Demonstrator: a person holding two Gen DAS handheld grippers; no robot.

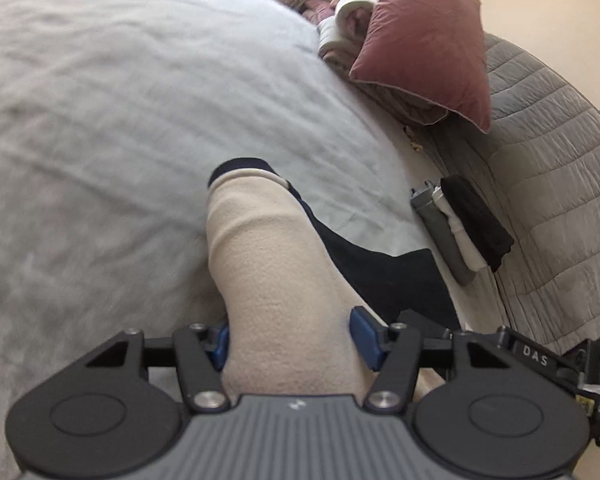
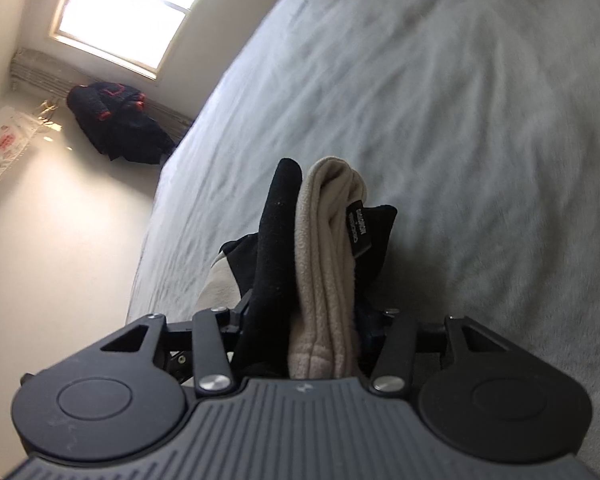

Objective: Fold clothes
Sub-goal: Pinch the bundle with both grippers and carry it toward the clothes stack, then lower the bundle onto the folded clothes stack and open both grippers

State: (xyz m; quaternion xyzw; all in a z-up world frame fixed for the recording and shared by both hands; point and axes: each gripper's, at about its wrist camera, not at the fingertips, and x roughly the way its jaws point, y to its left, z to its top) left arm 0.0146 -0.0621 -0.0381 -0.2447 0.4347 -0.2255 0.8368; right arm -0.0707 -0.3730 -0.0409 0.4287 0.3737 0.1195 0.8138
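Note:
A cream fleece garment (image 1: pixel 268 248) with dark navy trim and a navy panel (image 1: pixel 384 276) lifts off the pale grey bed (image 1: pixel 100 120). My left gripper (image 1: pixel 292 340) is shut on a cream sleeve-like fold, and its blue pads (image 1: pixel 366 340) press on both sides. In the right wrist view the same garment (image 2: pixel 324 240) is bunched into cream and black folds with a small black label. My right gripper (image 2: pixel 304 320) is shut on that bunch, which hides the pads. The bed (image 2: pixel 460 120) lies below.
A pink pillow (image 1: pixel 424 40) leans on piled clothes at the bed's far side. A small stack of folded grey, white and black items (image 1: pixel 460 228) lies by a grey quilt (image 1: pixel 548 160). On the floor under the window (image 2: pixel 128 8) are a dark garment (image 2: pixel 116 120) and a plastic bag (image 2: pixel 4 144).

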